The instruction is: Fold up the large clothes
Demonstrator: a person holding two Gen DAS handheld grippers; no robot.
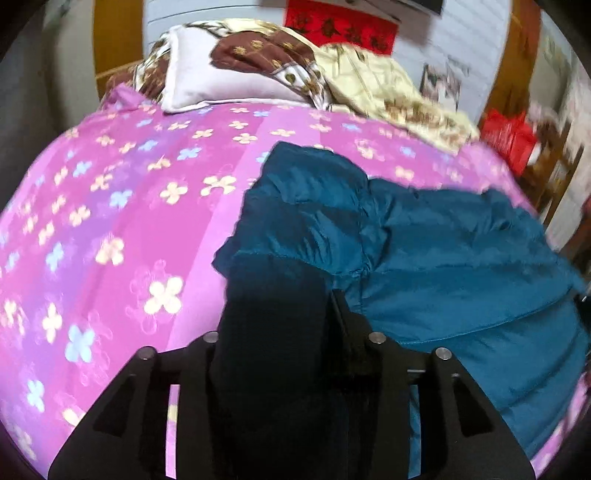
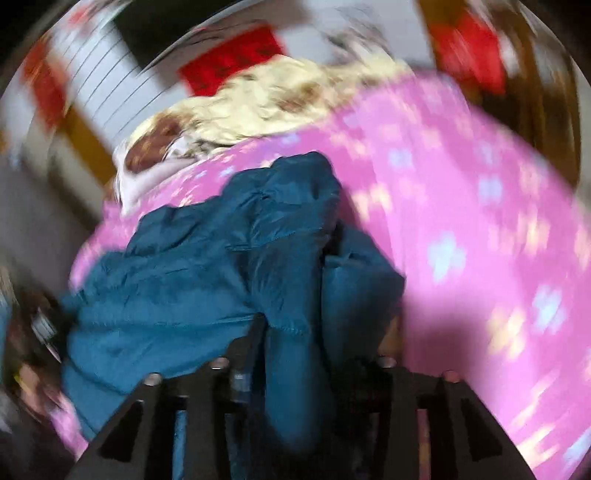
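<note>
A: What is hidden or hard to make out?

B: In the left wrist view, the fingertips of the left gripper (image 1: 280, 295) are covered by a dark fold of the jacket (image 1: 424, 251), so the pads cannot be seen. At the right edge the jacket is cut off by the frame. The writing on the red paper (image 1: 340, 27) on the wall is smeared. The right wrist view is blurred throughout; the pillow (image 2: 129, 177) and the blanket (image 2: 266, 107) are reduced to streaks, and a dark object at the left edge cannot be identified.

A: And how are the grippers set?

B: The jaws of the left gripper are seen partly apart, with jacket cloth bunched between them; whether the cloth is pinched cannot be told. The same is found for the right gripper (image 2: 317, 321): its jaws are partly apart, a thick fold of the jacket is draped between and over them, and a firm hold cannot be confirmed.

A: Where is the jacket?

B: It is lain crumpled on the pink flowered sheet (image 1: 110, 206), below the pillow (image 1: 218, 81) and blanket (image 1: 369, 74).
</note>
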